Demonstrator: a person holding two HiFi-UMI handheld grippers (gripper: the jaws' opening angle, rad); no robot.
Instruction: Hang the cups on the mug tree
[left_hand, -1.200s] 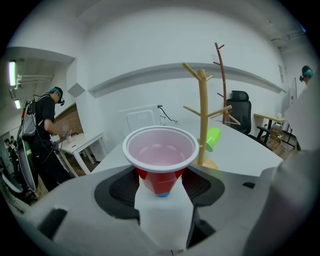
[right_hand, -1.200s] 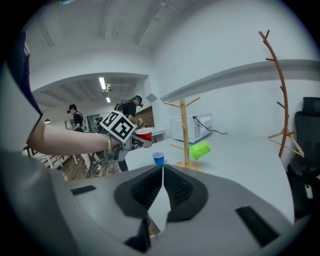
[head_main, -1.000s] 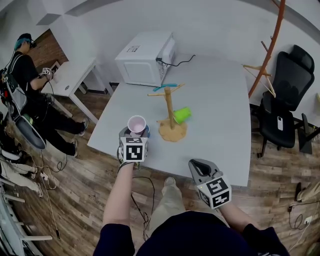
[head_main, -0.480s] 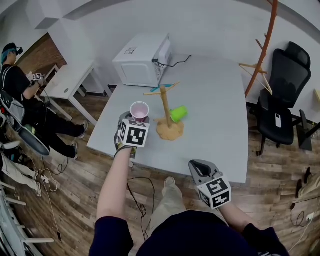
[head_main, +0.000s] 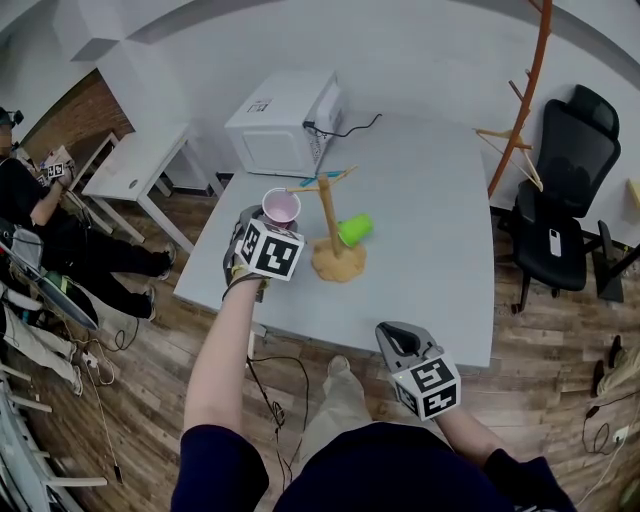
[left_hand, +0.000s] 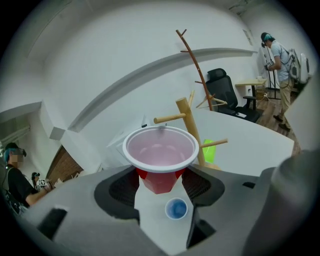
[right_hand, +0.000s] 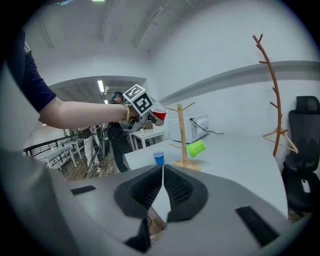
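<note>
My left gripper is shut on a red cup with a white rim and pale inside, held upright above the white table, just left of the wooden mug tree. In the left gripper view the cup sits between the pads, its rim close to a peg of the tree. A green cup hangs low on the tree's right side. A small blue cup stands on the table near the tree's base. My right gripper is shut and empty at the table's front edge.
A white microwave stands at the table's far left corner. A black office chair and a bare orange coat stand are at the right. A small white desk and a seated person are at the left.
My left gripper has risen with the red cup, moved away from me toward the tree and rolled. The right gripper has stayed where it was.
</note>
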